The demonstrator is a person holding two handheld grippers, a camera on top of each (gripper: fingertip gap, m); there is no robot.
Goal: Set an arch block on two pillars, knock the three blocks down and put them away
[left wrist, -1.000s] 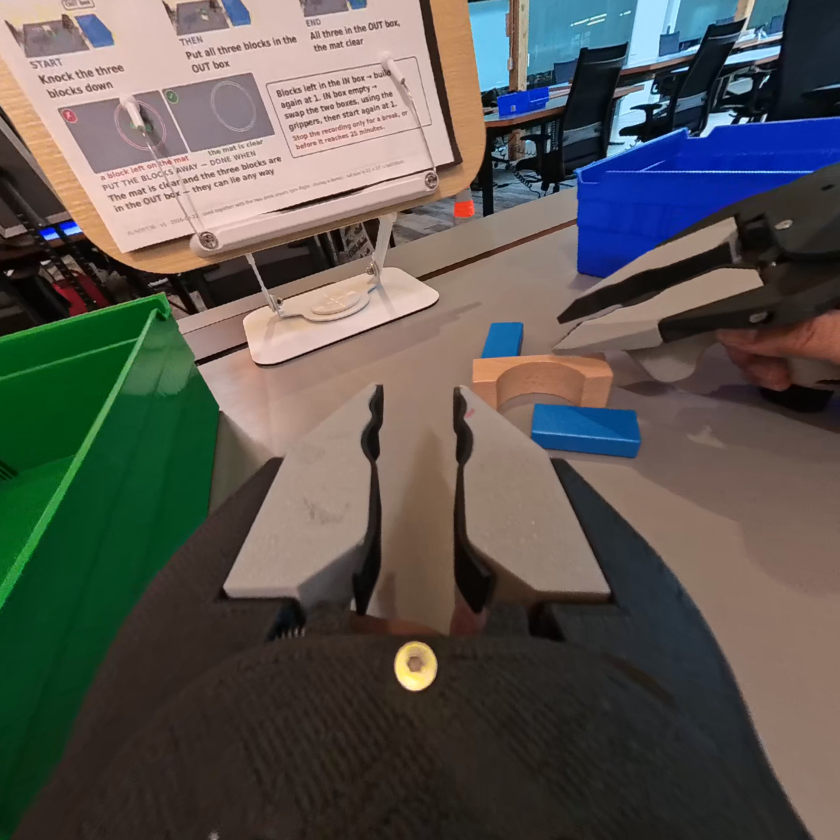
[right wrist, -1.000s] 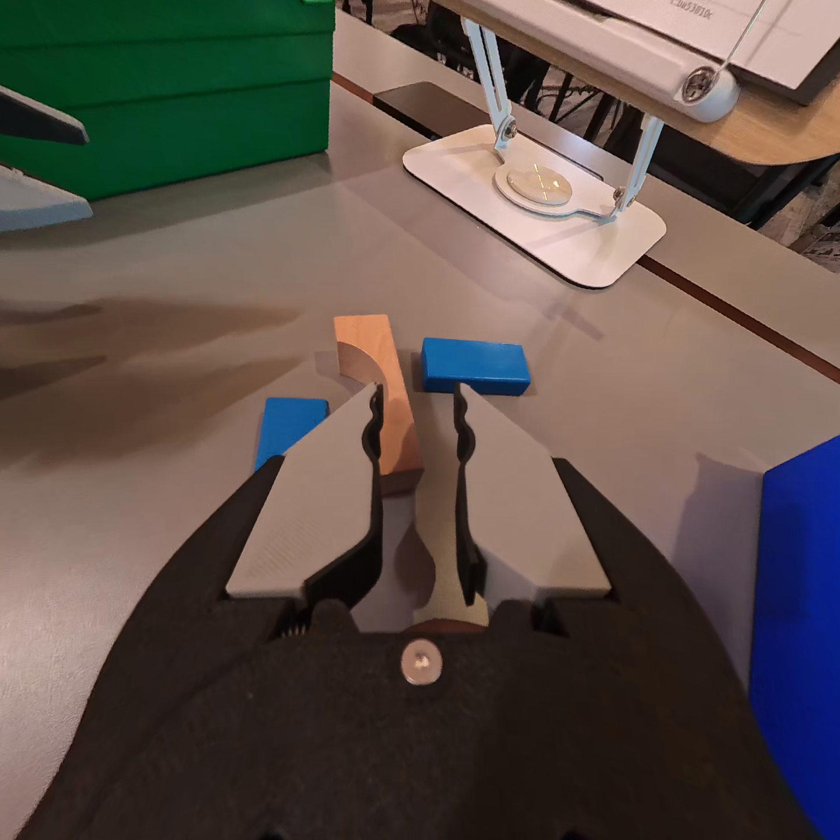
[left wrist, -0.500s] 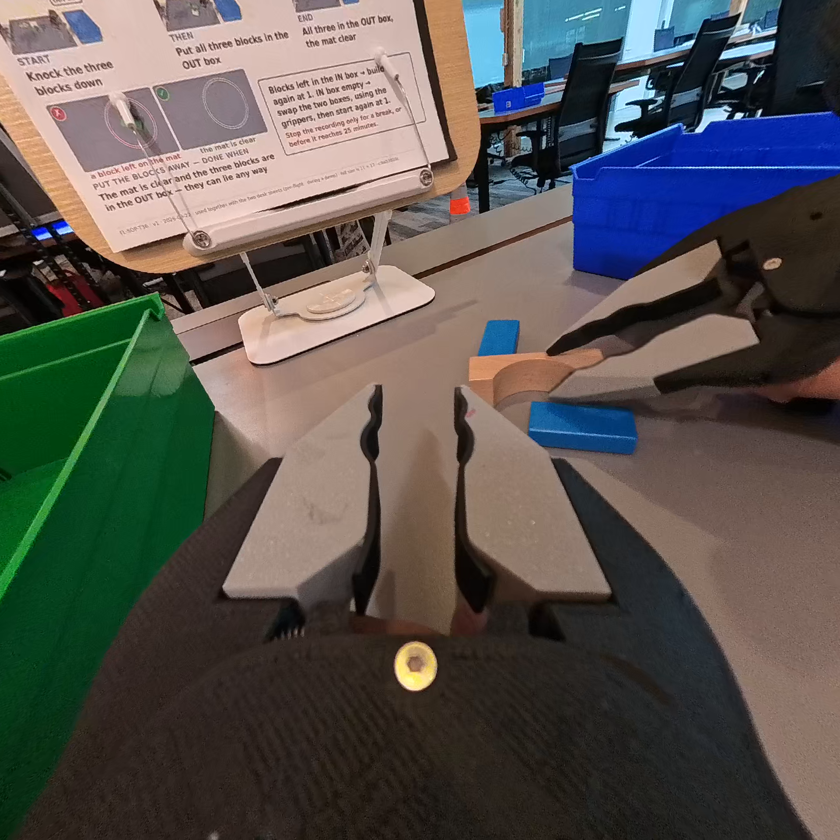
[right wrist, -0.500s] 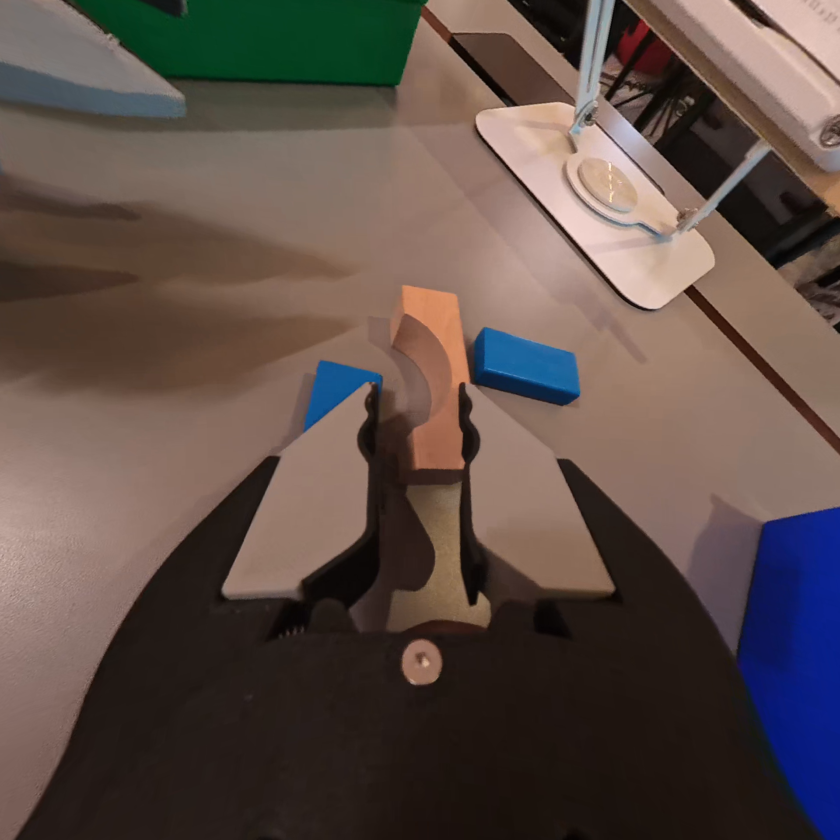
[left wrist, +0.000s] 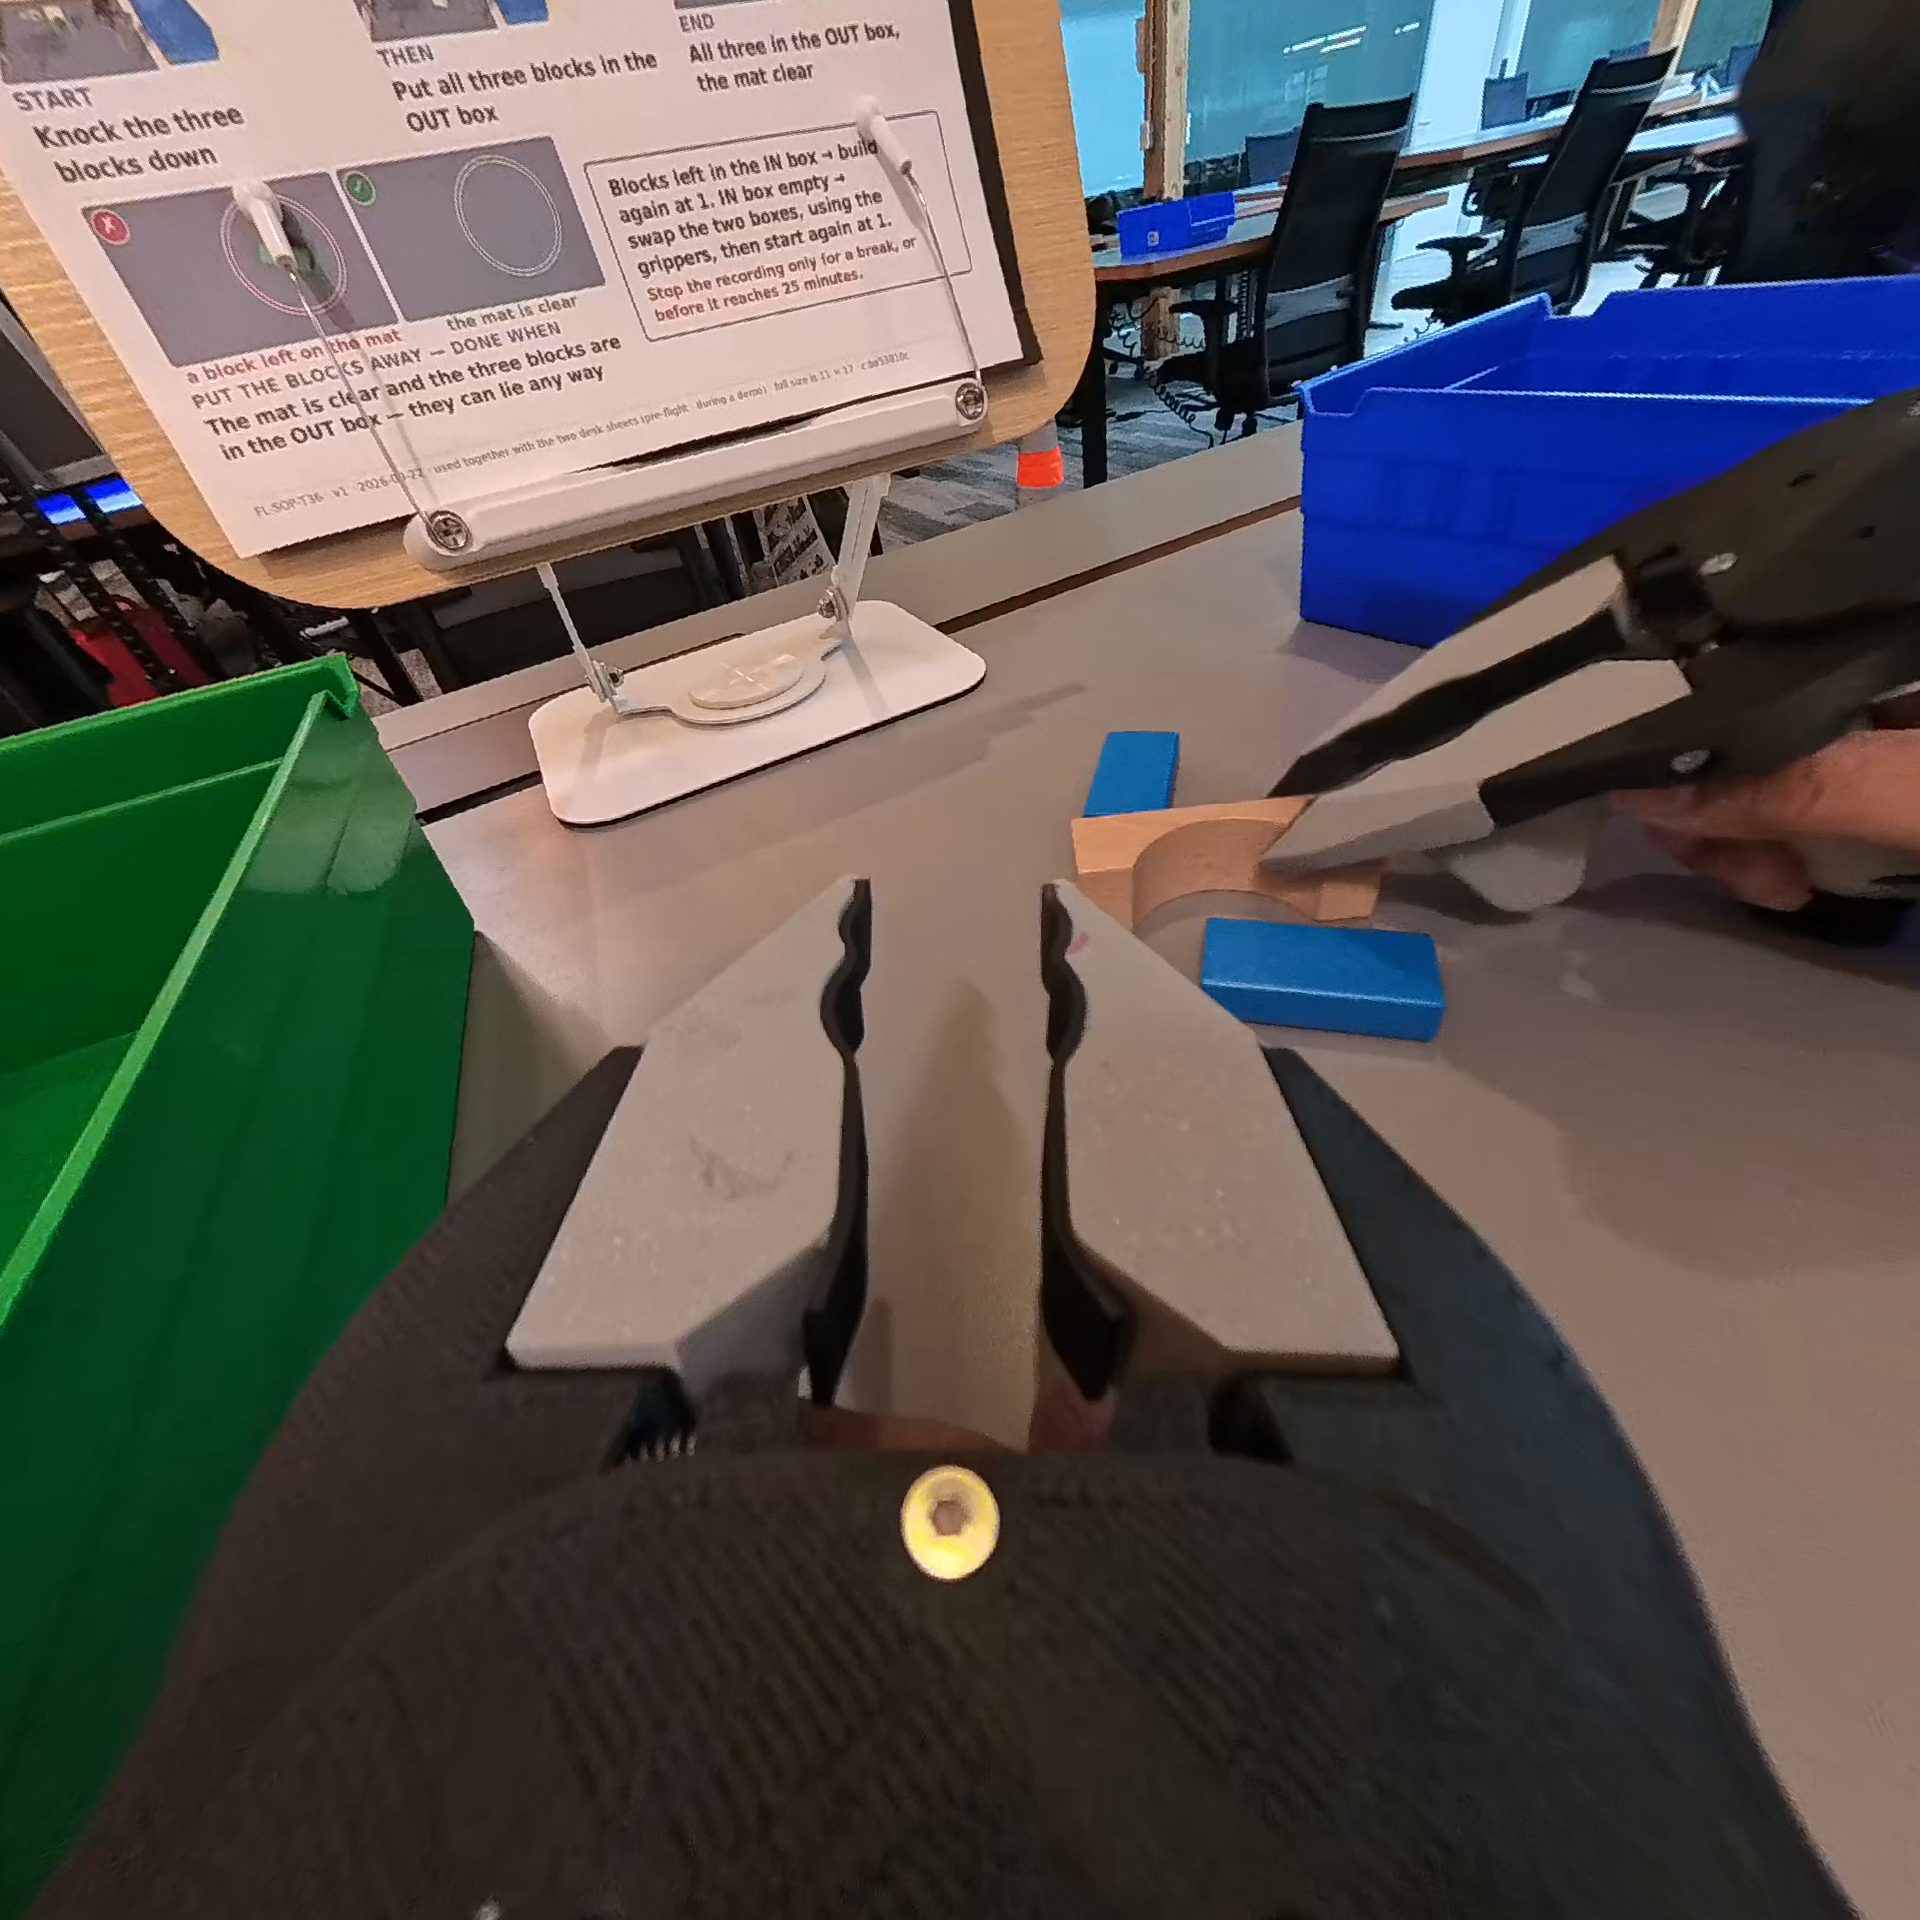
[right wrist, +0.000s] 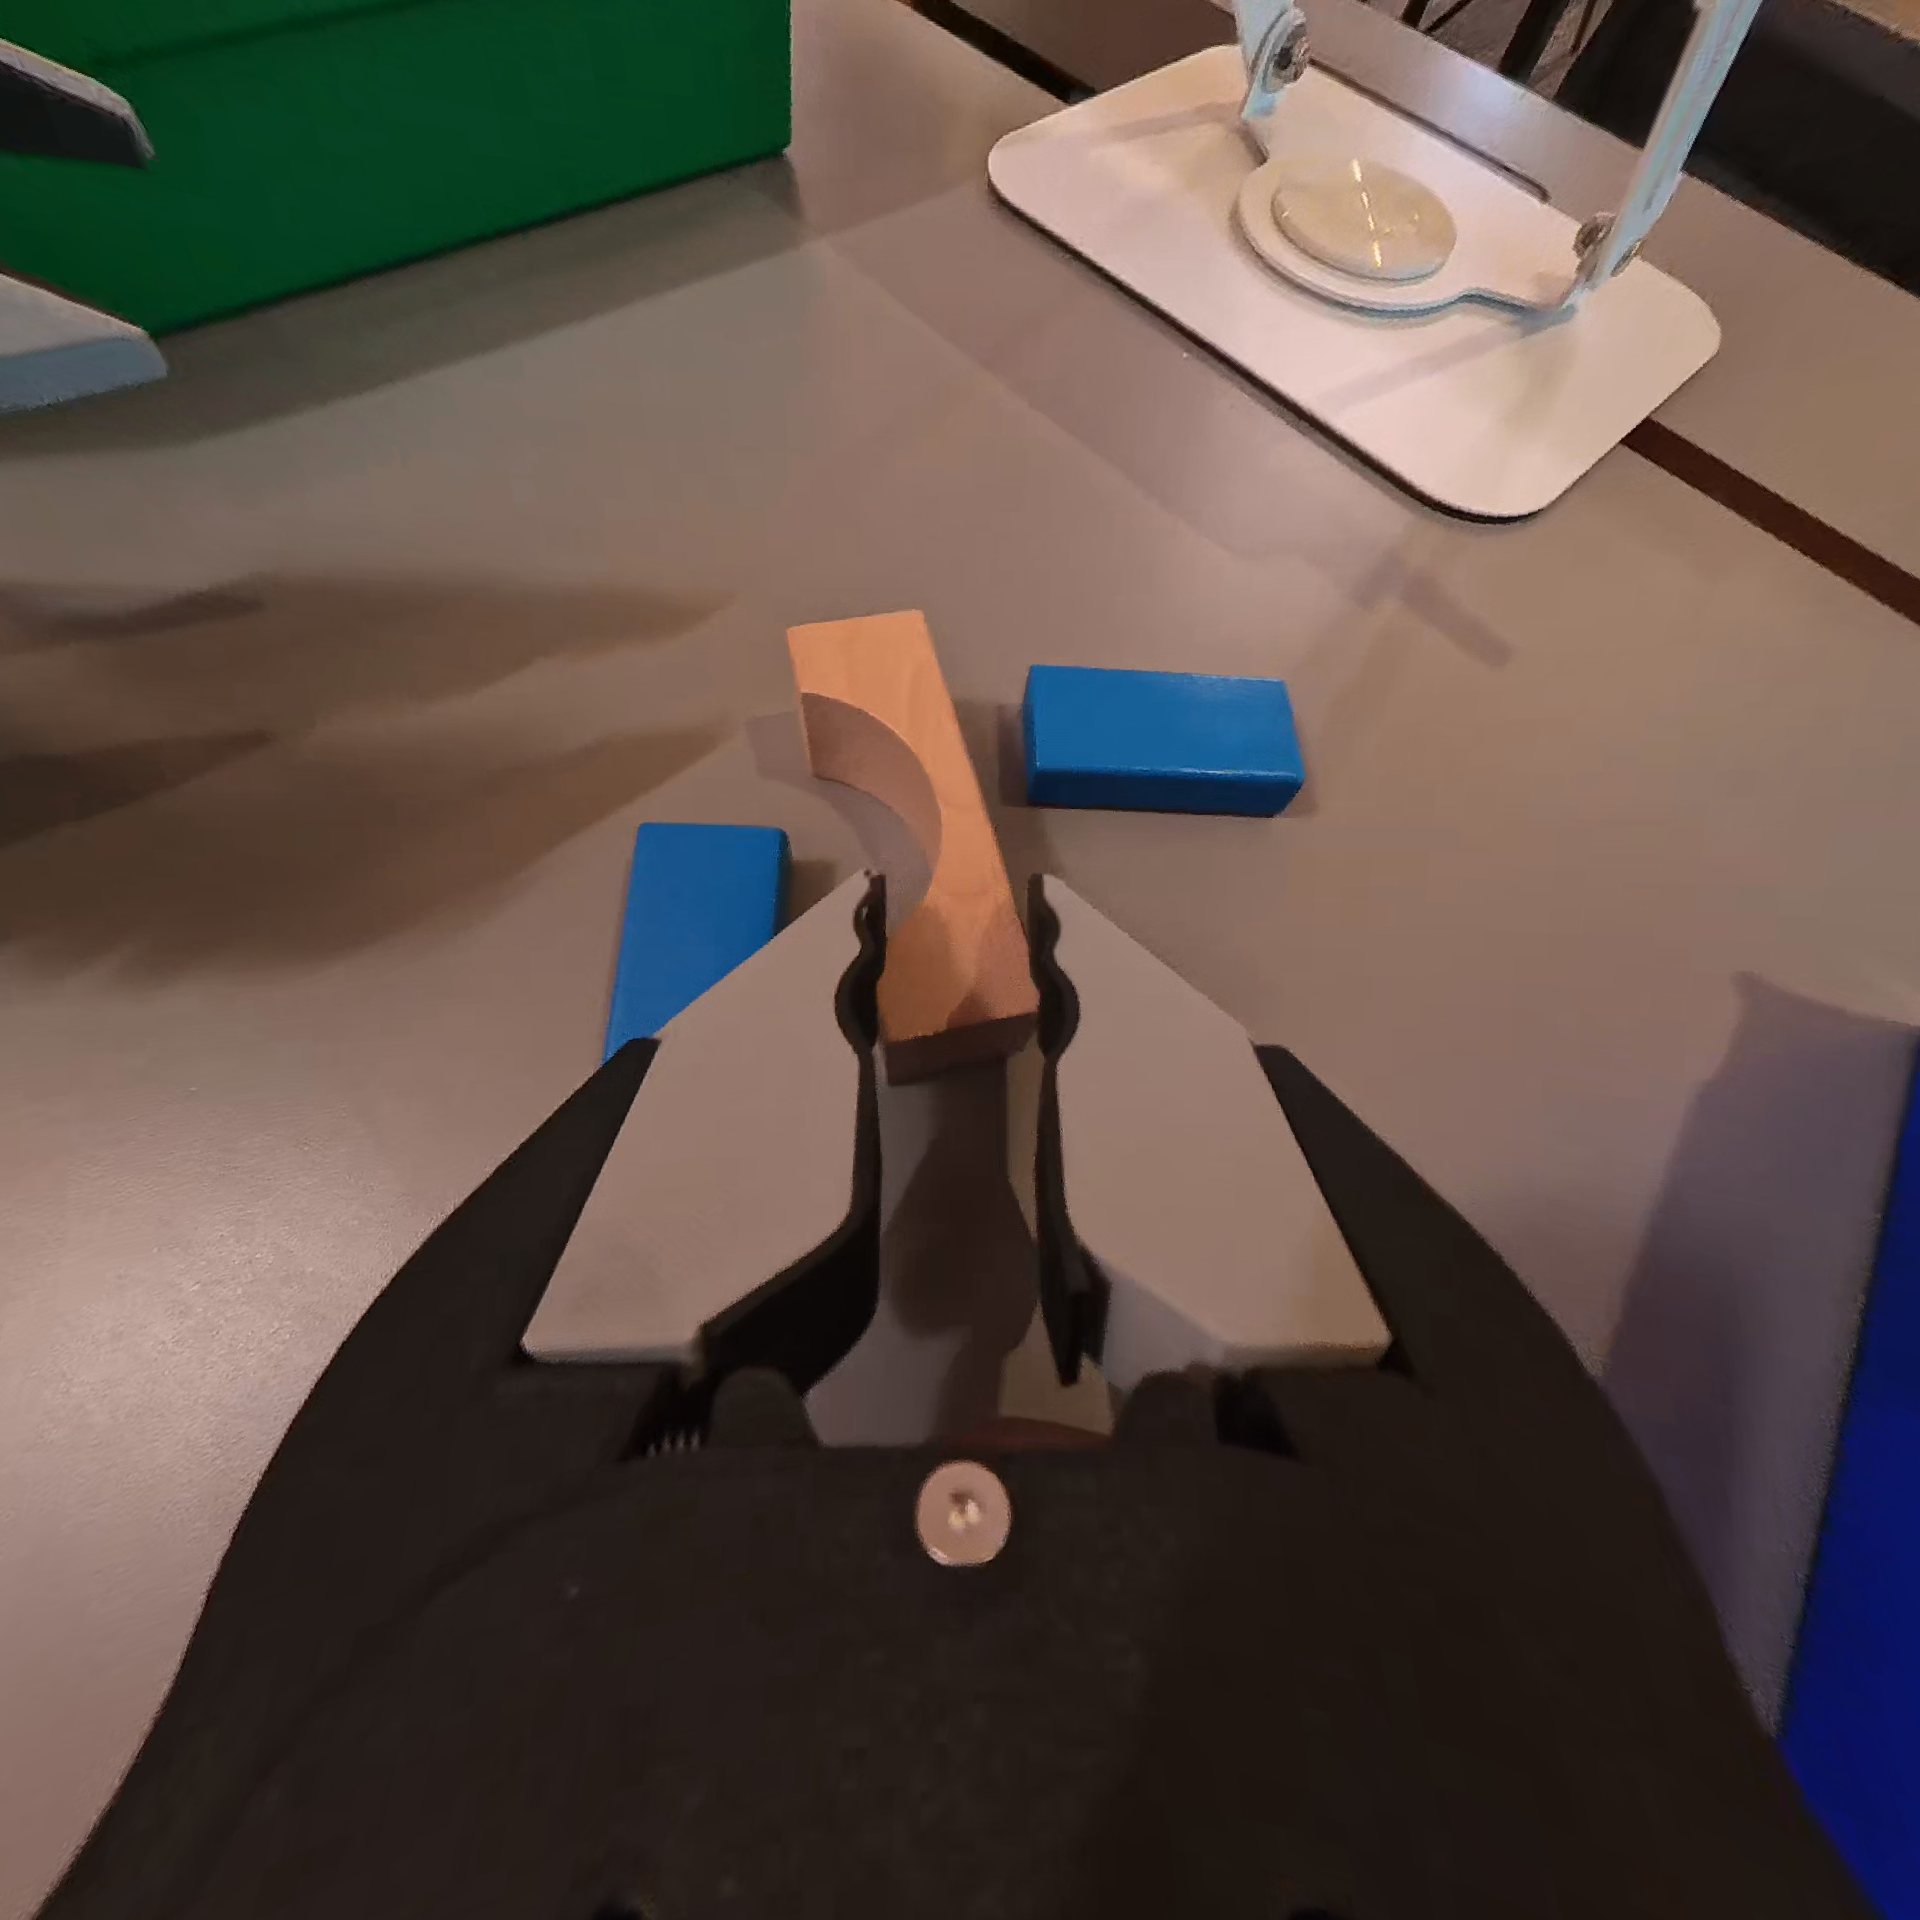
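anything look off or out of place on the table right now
Nothing damaged or spilled. The wooden arch block and two blue blocks lie flat and scattered on the table, as expected once knocked down. The right gripper is clamped on the arch's near end.

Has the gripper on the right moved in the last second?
Yes. In the left wrist view the right gripper has come down and leftward, away from the blue bin, and its fingertips now straddle one end of the wooden arch block.
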